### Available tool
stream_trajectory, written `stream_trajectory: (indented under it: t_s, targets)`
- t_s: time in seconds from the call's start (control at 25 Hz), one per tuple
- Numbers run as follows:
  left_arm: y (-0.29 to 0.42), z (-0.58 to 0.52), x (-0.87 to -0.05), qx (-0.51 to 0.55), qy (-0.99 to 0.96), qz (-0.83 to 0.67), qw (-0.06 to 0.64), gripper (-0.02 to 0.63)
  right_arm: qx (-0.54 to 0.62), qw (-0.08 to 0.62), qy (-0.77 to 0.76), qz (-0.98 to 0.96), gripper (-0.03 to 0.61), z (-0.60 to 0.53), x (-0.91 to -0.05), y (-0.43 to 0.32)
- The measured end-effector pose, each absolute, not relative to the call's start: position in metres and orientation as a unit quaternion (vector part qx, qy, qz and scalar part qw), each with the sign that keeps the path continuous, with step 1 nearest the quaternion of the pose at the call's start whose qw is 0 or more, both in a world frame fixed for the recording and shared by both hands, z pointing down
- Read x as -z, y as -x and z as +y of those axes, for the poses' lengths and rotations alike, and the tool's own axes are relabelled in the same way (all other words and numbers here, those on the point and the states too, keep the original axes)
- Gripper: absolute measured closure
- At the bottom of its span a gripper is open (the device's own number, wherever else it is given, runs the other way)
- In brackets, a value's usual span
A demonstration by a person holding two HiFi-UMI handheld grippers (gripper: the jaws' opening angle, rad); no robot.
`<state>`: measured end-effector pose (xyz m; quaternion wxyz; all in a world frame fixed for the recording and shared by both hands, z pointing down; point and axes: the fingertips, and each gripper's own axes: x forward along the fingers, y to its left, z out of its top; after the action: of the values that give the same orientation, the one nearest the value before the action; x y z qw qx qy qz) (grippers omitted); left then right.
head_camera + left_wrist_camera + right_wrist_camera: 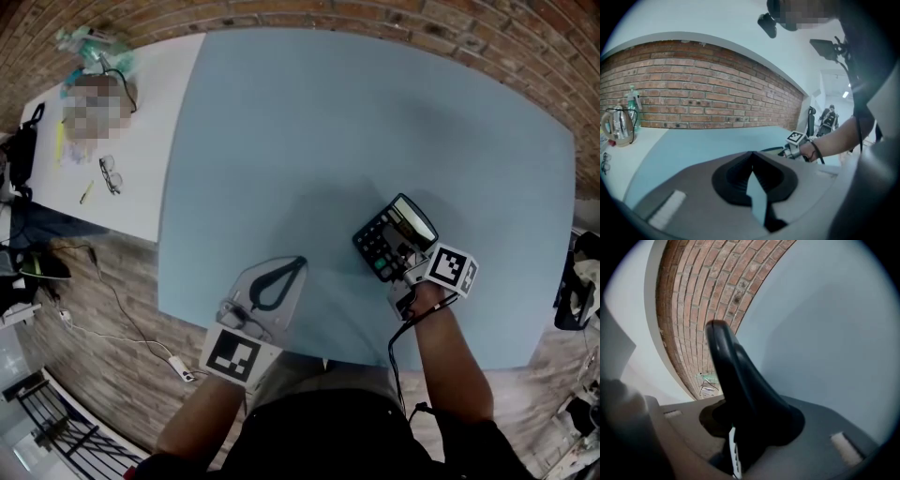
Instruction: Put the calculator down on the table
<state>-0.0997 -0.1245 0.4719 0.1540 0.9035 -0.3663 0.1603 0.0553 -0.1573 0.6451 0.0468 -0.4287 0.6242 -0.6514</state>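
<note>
A black calculator with a tilted display is at the right front of the light-blue table. My right gripper is shut on its near end. I cannot tell whether the calculator touches the tabletop. In the right gripper view the black jaws rise together as one dark shape, with a thin pale edge low between them. My left gripper hovers over the table's front edge, left of the calculator. Its fingertips meet with nothing held, as the left gripper view also shows.
A white table adjoins on the left, with glasses, a pen and bottles. A brick wall runs behind. A kettle stands far left. A power strip lies on the wood floor.
</note>
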Motion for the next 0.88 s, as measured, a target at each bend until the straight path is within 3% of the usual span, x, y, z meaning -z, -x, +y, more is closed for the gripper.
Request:
stream_trajectory:
  t_s: [0.44,0.72,0.88]
  targets:
    - [0.109,-0.125,-0.469,-0.158,-0.902,-0.373,0.151,0.611,0.650,0.042,0.451,0.610,0.352,-0.159,-0.638,-0.056]
    - [0.115,-0.125,-0.463,-0.160,-0.903,-0.373,0.141,0.611,0.647,0.028,0.467,0.603,0.239,-0.160,-0.632,-0.052]
    - [0.118,-0.125,-0.457,-0.163,-0.904,-0.372,0.134,0.611,0.651,0.024,0.478,0.589,0.213,-0.157,-0.633,-0.054]
